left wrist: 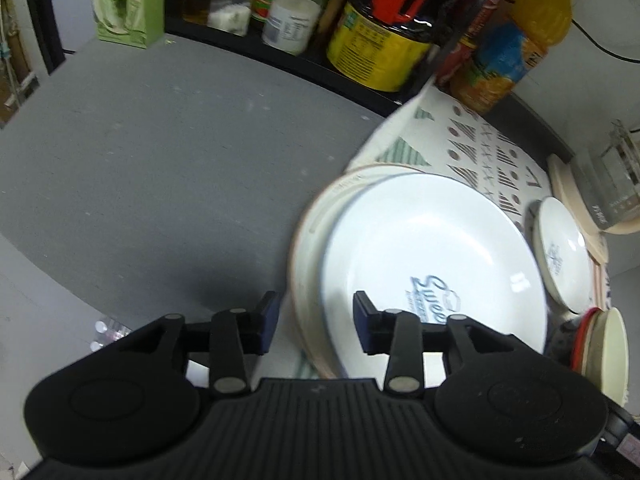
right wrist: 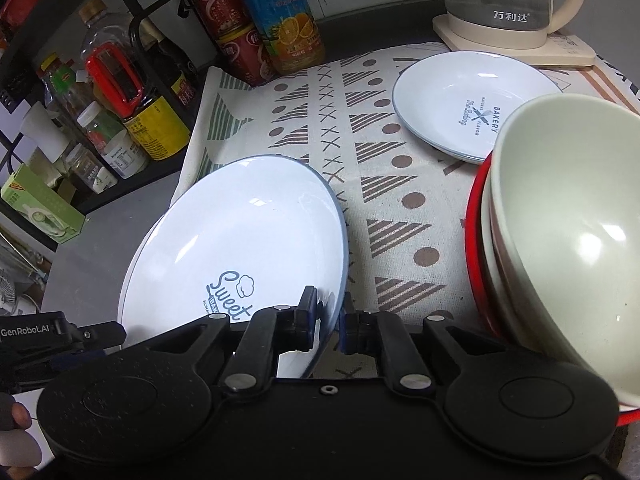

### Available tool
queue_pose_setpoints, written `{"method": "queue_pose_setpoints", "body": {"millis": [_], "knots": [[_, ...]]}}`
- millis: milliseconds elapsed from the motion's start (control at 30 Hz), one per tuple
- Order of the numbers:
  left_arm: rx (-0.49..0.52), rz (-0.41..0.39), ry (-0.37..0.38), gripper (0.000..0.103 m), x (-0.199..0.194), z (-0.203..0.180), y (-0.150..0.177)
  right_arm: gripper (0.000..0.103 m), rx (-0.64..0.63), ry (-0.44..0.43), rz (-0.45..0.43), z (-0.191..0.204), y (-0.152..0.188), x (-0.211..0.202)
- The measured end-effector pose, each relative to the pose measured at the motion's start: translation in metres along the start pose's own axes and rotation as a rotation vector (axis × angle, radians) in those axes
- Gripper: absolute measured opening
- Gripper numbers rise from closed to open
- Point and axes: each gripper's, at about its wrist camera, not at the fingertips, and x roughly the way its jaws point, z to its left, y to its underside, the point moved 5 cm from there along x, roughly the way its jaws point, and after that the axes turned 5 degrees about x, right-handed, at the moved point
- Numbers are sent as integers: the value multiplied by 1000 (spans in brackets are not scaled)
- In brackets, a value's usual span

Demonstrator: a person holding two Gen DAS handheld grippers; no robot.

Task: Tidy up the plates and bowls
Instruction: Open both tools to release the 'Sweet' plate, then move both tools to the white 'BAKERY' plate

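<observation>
Right gripper (right wrist: 329,320) clamped on near rim of big "Sweet" plate (right wrist: 240,240), held tilted at left edge of patterned cloth (right wrist: 400,208), likely for lowering onto beige-rimmed plate (left wrist: 308,248) underneath. Left gripper (left wrist: 316,322) fingers apart, straddling that stack's left rim, pads not pressing; apparently let go so the other side carries. Moving right: small "Bakery" plate (right wrist: 460,100) near cloth's far edge by kettle (right wrist: 512,0); nested bowls (right wrist: 560,240) at right edge, cream inside red. Small plate probably next.
</observation>
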Motion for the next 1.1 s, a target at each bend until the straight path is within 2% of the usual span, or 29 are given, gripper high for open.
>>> {"method": "queue_pose_setpoints", "body": {"millis": [100,433,667,767,1033,1100], "knots": [[-21,13,-12,48,6,6,1,13,-20,7,2,3,0,4],[-12,40,1,48,22,3,3,18,-55,8,37,11,6,22],[-8,29,-53,48,26,12,-2,22,-54,6,47,11,1,18],[-13,24,-49,48,24,15,-4,30,-46,-14,36,13,-3,10],[-12,-1,-9,49,6,10,-10,65,-54,-43,-40,20,-16,-23],[-13,-9,5,49,1,7,-13,69,-54,-47,-63,20,-19,-31]]}}
